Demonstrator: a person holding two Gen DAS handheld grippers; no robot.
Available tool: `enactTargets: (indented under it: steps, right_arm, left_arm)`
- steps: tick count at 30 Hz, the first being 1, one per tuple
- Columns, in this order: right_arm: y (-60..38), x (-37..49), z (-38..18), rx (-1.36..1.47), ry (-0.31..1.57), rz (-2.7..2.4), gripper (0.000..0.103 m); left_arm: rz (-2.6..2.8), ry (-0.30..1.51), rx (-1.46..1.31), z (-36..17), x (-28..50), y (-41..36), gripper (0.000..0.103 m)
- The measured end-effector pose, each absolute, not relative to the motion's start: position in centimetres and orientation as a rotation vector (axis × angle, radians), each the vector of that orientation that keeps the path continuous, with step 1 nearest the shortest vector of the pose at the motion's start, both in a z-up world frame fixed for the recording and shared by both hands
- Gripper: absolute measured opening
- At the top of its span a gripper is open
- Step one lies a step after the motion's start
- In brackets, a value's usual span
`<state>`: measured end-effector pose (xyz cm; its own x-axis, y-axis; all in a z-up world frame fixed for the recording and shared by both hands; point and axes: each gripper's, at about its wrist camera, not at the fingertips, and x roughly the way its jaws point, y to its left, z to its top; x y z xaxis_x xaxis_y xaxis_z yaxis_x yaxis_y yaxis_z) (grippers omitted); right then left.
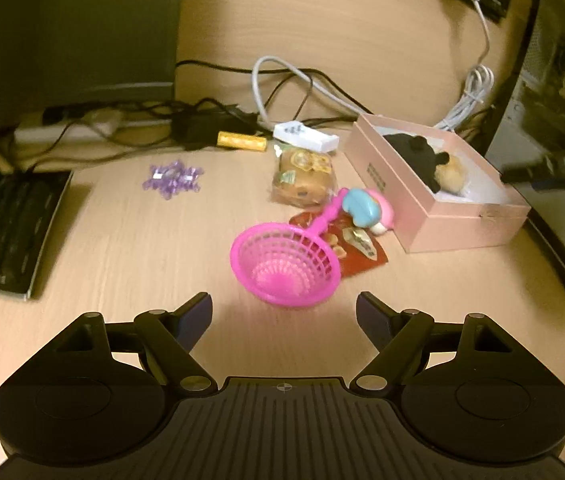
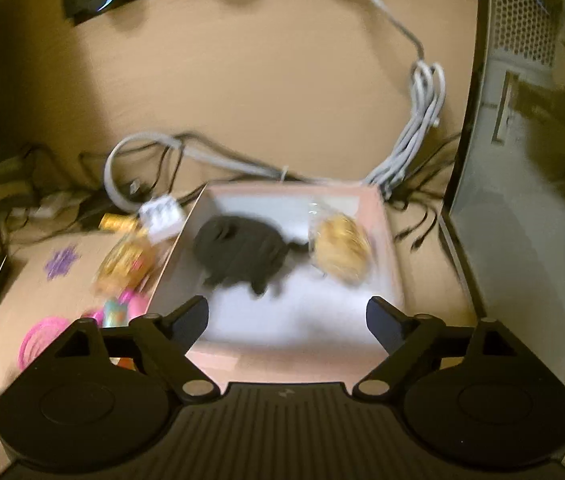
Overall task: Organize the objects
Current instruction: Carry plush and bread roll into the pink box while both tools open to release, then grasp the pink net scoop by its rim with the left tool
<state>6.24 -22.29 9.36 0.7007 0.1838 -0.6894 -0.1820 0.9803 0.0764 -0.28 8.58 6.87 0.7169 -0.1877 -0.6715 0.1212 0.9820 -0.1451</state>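
A pink box (image 1: 438, 216) stands open at the right of the desk, with a black item (image 1: 416, 152) and a wrapped pastry (image 1: 452, 172) inside. My left gripper (image 1: 284, 312) is open and empty just short of a magenta toy strainer (image 1: 286, 266). Beyond the strainer lie a red packet (image 1: 362, 248), a blue-and-pink toy (image 1: 366, 208) and a wrapped snack (image 1: 304, 178). My right gripper (image 2: 287, 318) is open and empty above the near end of the box (image 2: 392, 248), over the black item (image 2: 242, 254) and pastry (image 2: 340, 250).
Purple clips (image 1: 172, 178), a gold tube (image 1: 242, 141) and a white adapter (image 1: 306, 136) lie further back among cables. A keyboard (image 1: 2, 232) is at the left, a monitor (image 1: 70, 28) behind it, a computer case (image 1: 554, 128) at the right.
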Motion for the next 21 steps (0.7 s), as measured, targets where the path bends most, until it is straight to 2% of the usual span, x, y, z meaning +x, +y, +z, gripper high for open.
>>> enactTargets:
  steps: [5,10,21]
  right_arm:
    - [-20.3,1.7,8.0,-0.052,0.775,0.244,0.098]
    - [-19.1,-1.0,6.9,-0.068,0.821,0.261,0.098]
    - [-19.0,-2.8,4.6,-0.050,0.916,0.230,0.102]
  left_arm:
    - [-0.218,0.746,-0.026,7.2,2.5,7.7,0.084]
    - [-0.331,0.798,0.179,7.1,5.4,5.7,0.084]
    - [-0.410,0.938,0.215,3.3,8.7,3.7,0.082]
